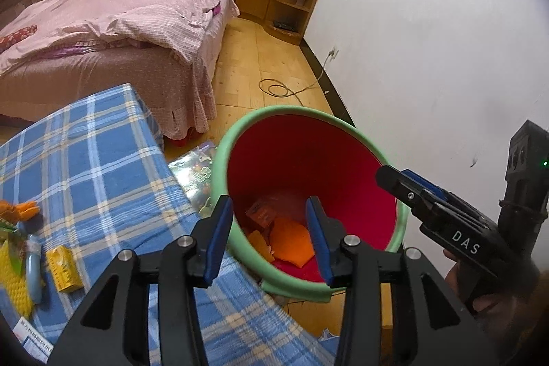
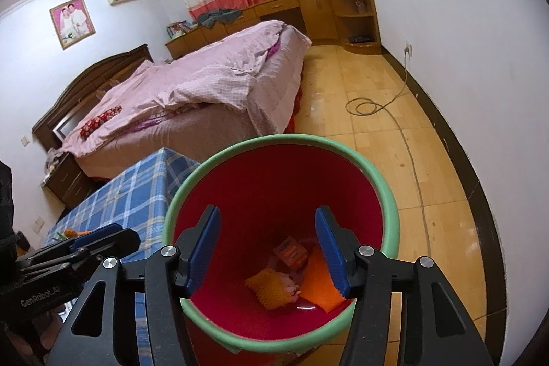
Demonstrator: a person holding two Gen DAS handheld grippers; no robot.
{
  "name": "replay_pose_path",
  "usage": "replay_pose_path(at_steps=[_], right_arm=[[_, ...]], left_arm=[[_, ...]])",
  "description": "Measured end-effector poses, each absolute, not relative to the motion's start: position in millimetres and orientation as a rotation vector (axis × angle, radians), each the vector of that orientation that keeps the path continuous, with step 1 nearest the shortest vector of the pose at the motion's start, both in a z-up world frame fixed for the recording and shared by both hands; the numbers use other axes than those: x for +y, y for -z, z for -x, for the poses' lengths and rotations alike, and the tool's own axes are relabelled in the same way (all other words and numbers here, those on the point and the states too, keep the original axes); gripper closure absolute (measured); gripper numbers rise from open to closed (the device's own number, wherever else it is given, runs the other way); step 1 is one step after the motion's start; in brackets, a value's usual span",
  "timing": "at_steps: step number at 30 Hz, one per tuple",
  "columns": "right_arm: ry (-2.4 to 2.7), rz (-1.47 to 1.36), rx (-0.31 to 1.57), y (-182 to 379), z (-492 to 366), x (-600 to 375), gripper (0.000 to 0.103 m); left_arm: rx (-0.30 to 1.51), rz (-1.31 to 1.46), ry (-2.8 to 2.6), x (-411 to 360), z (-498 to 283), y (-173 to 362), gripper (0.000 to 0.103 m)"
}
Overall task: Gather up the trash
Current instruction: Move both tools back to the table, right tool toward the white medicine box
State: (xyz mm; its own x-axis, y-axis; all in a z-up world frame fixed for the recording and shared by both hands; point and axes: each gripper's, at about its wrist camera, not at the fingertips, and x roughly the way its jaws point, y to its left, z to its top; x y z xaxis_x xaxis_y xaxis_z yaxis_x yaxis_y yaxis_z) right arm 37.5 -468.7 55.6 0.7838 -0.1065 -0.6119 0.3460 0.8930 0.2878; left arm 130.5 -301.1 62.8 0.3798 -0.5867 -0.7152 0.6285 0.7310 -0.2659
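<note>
Left gripper (image 1: pixel 269 237) and right gripper (image 2: pixel 269 251) are held over the bin (image 2: pixel 389 211); both jaws wide open, nothing gripped.

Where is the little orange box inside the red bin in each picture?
Left wrist view: the small orange cardboard box lies at the bin's bottom, between the left tongs' blue pads, nearer the left pad.
Right wrist view: the same box sits at the bottom, right of centre, near the right pad.
Shared landmark: the bin's green rim.
</note>
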Motion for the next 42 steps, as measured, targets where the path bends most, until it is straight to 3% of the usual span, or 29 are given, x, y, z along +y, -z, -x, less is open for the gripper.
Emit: replay_pose_path(at_steps=[22,42], right_arm=[[0.152,-0.416,0.622,-66,-7,-406,0.044],[-0.086,-0.368,0.709,-52,-16,-285,0.042]], left_arm=[[0.905,0.055,0.582,-171,-98,-72,0.059],[0.903,0.123,0.291,-31,-74,-52,0.059]])
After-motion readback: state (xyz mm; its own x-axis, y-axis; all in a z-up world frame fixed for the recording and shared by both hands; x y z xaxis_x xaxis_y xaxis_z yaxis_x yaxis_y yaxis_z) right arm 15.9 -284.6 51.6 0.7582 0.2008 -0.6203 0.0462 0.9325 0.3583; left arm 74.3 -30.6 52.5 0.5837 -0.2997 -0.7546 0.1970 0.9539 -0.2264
